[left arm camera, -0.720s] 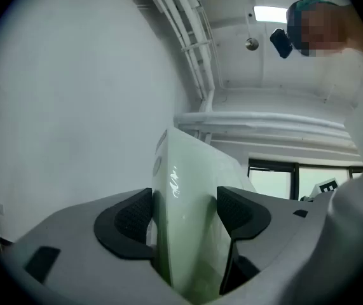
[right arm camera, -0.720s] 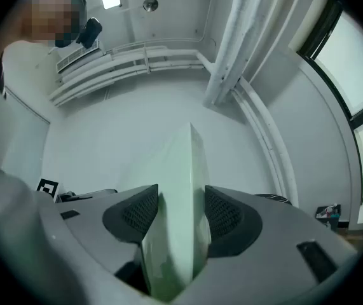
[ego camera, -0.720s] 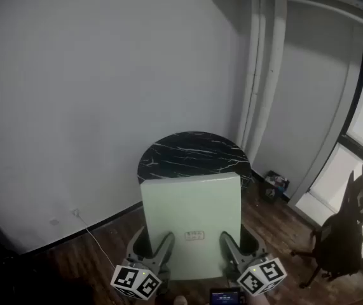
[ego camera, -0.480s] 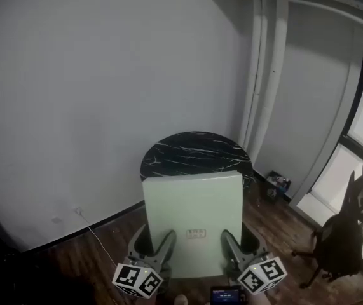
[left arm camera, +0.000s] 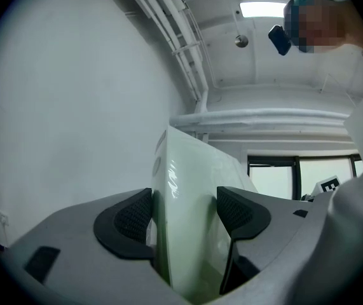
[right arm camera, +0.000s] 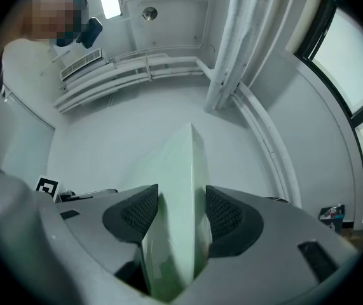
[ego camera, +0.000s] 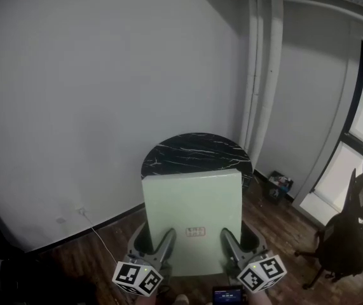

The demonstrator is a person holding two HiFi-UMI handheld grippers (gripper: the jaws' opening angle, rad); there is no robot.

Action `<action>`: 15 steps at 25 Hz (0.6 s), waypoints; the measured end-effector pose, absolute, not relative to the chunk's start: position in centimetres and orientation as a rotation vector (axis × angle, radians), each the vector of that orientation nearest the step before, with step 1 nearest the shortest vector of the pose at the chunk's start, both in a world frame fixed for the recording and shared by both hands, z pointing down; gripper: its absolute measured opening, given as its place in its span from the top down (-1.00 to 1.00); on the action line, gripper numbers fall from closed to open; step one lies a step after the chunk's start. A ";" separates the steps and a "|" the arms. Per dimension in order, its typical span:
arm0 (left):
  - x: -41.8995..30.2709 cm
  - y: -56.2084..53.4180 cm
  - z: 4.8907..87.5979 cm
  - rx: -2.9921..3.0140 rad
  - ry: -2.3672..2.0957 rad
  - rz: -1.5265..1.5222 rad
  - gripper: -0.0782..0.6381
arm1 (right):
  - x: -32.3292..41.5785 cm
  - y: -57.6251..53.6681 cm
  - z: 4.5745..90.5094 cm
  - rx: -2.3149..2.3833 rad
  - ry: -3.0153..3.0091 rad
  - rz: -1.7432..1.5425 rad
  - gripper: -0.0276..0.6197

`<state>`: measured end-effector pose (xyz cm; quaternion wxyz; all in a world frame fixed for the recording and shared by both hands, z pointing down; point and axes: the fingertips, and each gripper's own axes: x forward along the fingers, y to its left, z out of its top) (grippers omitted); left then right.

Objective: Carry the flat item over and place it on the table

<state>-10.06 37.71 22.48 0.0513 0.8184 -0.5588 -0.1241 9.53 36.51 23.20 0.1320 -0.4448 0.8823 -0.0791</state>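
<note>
One panel (ego camera: 192, 215), two grippers, one surface (ego camera: 194, 152). The panel is a flat, pale green rectangle with a smooth glossy face, crisp corners and a thin edge. One small label (ego camera: 195, 232) sits near its near edge. It is held in the air on the near side of the surface. In the head view its far edge overlaps the surface's near rim; whether it touches there I cannot tell.

The left gripper (left arm camera: 182, 216) has its jaws clamped on the panel's near edge, and the right gripper (right arm camera: 181, 216) grips that same edge further right. That makes four pads (left arm camera: 133, 218) in all – black, rounded and finely ribbed – each pair pressed against opposite faces of the panel. The gripper bodies are matte grey. Each carries one cube (ego camera: 136, 278), white with black square marks, two cubes altogether.

The surface is a single round top of black stone with thin white veins, polished.

Right of the surface stands one black chair (ego camera: 343, 243) on a spoked base. Behind the surface and to its right, white round pipes (ego camera: 264, 75) rise up the plain white wall (ego camera: 92, 94). Left of the surface one thin pale cable (ego camera: 95, 237) trails down onto the floor (ego camera: 105, 253) – dark wooden planks
</note>
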 end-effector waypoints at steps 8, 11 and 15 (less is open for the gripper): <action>-7.1 36.1 23.6 2.502 -1.678 -0.366 -0.12 | 12.5 35.3 24.3 -1.325 2.553 -0.234 0.25; -6.1 34.3 23.8 2.506 -1.660 -0.367 -0.12 | 13.4 33.7 24.5 -1.336 2.546 -0.237 0.25; -5.3 30.8 24.2 2.519 -1.642 -0.366 -0.12 | 14.2 30.4 24.9 -1.351 2.538 -0.236 0.25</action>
